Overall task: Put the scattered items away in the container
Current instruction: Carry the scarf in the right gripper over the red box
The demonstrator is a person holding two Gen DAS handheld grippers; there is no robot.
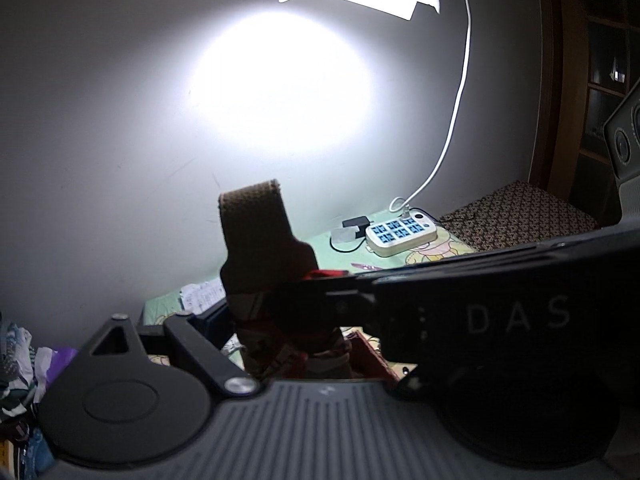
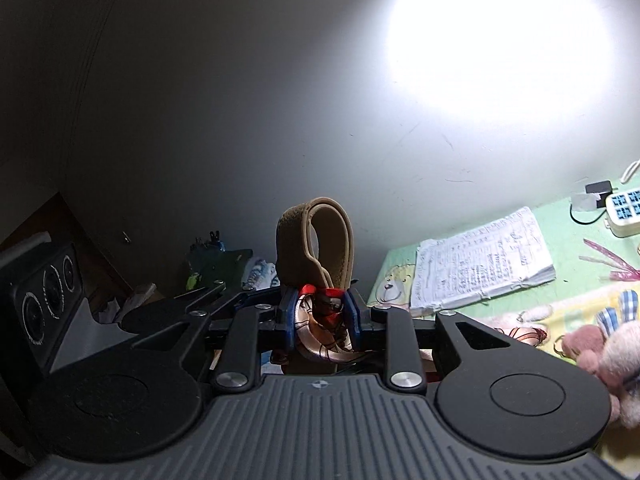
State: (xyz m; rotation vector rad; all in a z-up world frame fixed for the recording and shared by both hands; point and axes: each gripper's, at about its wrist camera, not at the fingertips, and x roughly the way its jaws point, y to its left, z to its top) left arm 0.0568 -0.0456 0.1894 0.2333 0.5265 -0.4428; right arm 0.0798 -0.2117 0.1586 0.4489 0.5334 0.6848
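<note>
- The right gripper (image 2: 320, 312) has its blue fingers (image 2: 289, 312) pressed narrow on a strap (image 2: 296, 248). The strap is a brown loop with red and striped bits at the bottom. The loop stands up above the fingers.
- In the left wrist view the same strap (image 1: 256, 236) sticks up in the middle. The right gripper (image 1: 460, 312) comes in from the right and covers much of that view.
- The left gripper (image 1: 248, 344) is near the strap, but I cannot tell if its jaws are wide or narrow, since the right one hides one side.
- A red box (image 1: 370, 354) sits just below the strap, mostly hidden.
- The bed (image 2: 568, 240) has a green sheet with cartoon pictures.
- A notebook (image 2: 484, 260) full of writing lies on the bed, to the right of the strap.
- A white power strip (image 1: 400, 234) with blue sockets lies on the bed, farther right than the notebook. A white cord (image 1: 460, 92) goes up from it along the wall.
- A pink fluffy toy (image 2: 600, 352) lies on the bed, right of the strap and close to the camera.
- The wall (image 2: 240, 120) is plain and grey, with a big bright patch of light (image 2: 500, 32) on it above the strap.
- A dark patterned cushion (image 1: 520, 216) is right of the power strip, beside a wooden frame (image 1: 560, 80).
- A pile of clothes (image 1: 20, 352) is far left of the strap.
</note>
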